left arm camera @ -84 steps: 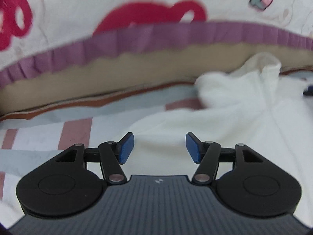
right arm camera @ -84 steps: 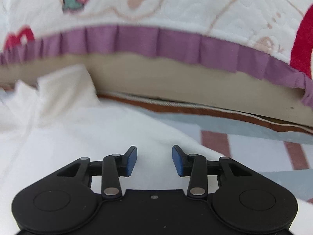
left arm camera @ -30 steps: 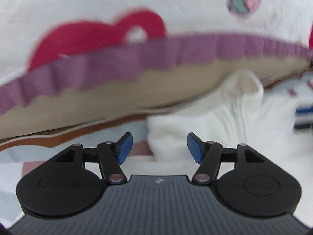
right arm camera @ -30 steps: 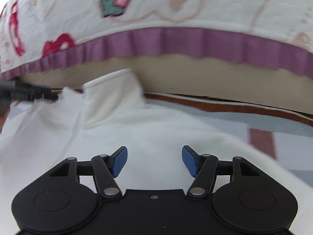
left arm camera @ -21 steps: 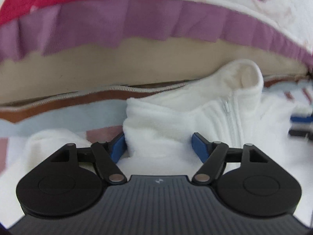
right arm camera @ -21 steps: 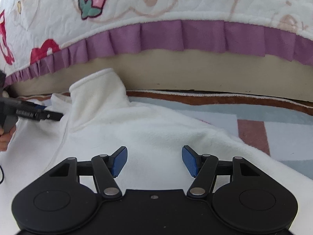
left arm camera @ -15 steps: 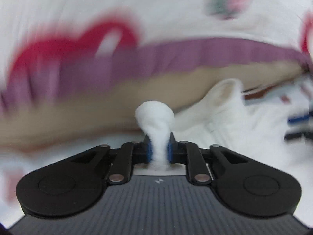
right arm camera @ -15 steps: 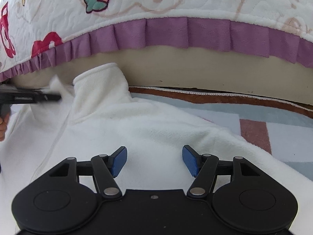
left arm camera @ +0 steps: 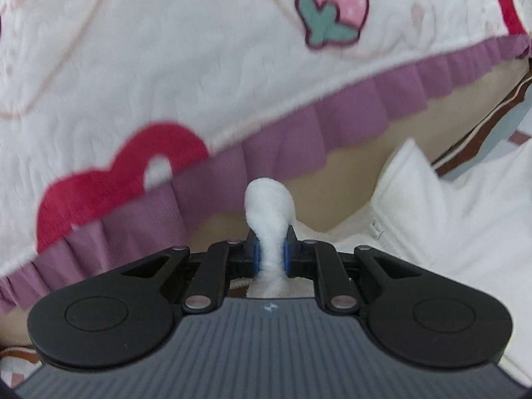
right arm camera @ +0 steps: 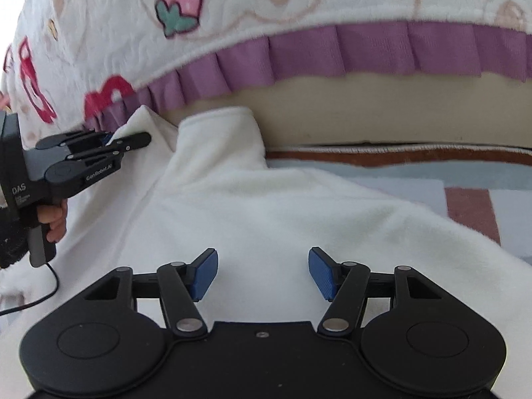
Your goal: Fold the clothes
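— What's lying around them there?

— A white fleece jacket is spread over a striped sheet in pale blue, white and dusty red. Its stand-up collar points toward the far side, and in the left wrist view a zipper pull shows on the front, right of the gripper. Right behind the jacket hangs a white quilted bedspread printed with strawberries and red shapes, edged with a purple ruffle. Under the ruffle there's a beige band, then a brown trim line where the sheet begins.

— Anything in the way?

— The ruffle hangs close over the collar end, so the far edge of the jacket sits tight against it. A thin black cable trails from the left tool across the near-left part of the jacket.

— And the left gripper?

— Clenched. Its jaws have just been closing, and a bunched fold of the fleece is squeezed between the blue pads, with a tuft sticking up past the tips. From the right wrist view you see it at the far left, biting the jacket's edge beside the collar, with the person's fingers wrapped round the handle.

— The right gripper?

— Released, jaws standing wide apart. It hovers over the jacket's body nearer to us, right of the collar; fleece lies under the gap, and I can't tell whether the tips touch it.
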The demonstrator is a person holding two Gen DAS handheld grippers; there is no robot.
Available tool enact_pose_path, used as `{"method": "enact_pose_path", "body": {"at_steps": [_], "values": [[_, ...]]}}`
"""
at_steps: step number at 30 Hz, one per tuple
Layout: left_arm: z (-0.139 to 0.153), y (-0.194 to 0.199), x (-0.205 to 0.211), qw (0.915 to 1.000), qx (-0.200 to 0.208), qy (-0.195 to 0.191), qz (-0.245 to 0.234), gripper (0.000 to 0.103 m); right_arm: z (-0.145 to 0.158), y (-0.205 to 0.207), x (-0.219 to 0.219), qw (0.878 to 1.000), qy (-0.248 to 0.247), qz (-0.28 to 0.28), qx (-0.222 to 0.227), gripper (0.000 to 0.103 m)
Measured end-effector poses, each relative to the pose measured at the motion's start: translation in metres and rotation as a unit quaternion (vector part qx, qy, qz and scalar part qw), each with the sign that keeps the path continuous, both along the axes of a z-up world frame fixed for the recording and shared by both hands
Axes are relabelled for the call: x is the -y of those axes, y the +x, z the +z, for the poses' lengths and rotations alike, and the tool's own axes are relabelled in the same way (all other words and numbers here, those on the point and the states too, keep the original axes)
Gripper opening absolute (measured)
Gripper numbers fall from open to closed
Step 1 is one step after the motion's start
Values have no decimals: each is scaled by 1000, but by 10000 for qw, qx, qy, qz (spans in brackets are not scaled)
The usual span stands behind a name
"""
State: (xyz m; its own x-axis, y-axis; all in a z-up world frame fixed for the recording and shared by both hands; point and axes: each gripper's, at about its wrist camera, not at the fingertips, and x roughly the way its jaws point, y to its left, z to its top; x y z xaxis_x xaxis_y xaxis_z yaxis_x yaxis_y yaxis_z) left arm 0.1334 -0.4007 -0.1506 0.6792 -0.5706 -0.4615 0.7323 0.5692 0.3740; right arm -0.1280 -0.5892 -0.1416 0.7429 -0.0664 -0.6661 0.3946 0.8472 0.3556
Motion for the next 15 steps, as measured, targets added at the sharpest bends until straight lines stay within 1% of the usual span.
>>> {"method": "enact_pose_path", "body": {"at_steps": [3, 7, 8, 9, 10, 11, 12, 14, 15], "values": [[-13, 9, 4, 9996, -224, 28, 165, 13, -1, 3, -3, 9999, -108, 10, -32, 66], [-26, 11, 14, 9992, -166, 188, 323, 13, 2, 5, -8, 9997, -212, 88, 61, 66], [-27, 12, 17, 9988, -178, 224, 391, 15, 2, 5, -9, 9996, -225, 108, 100, 66], [-29, 13, 19, 9981, -232, 301, 481, 20, 3, 4, -10, 9995, -266, 100, 156, 66], [-29, 15, 20, 9971, -341, 403, 557, 22, 4, 3, -12, 9990, -380, 58, 238, 66], [-25, 16, 19, 9958, -496, 489, 588, 28, 6, 2, -15, 9978, -557, -3, 359, 66], [-21, 17, 16, 9945, -676, 562, 573, 31, 9, 0, -18, 9959, -750, -72, 502, 66], [-2, 15, 0, 9909, -1143, 647, 292, 32, 16, -4, -24, 9902, -1136, -208, 789, 66], [7, 8, -9, 9891, -1226, 793, 197, 32, 20, -5, -25, 9882, -1212, -262, 903, 66]]}}
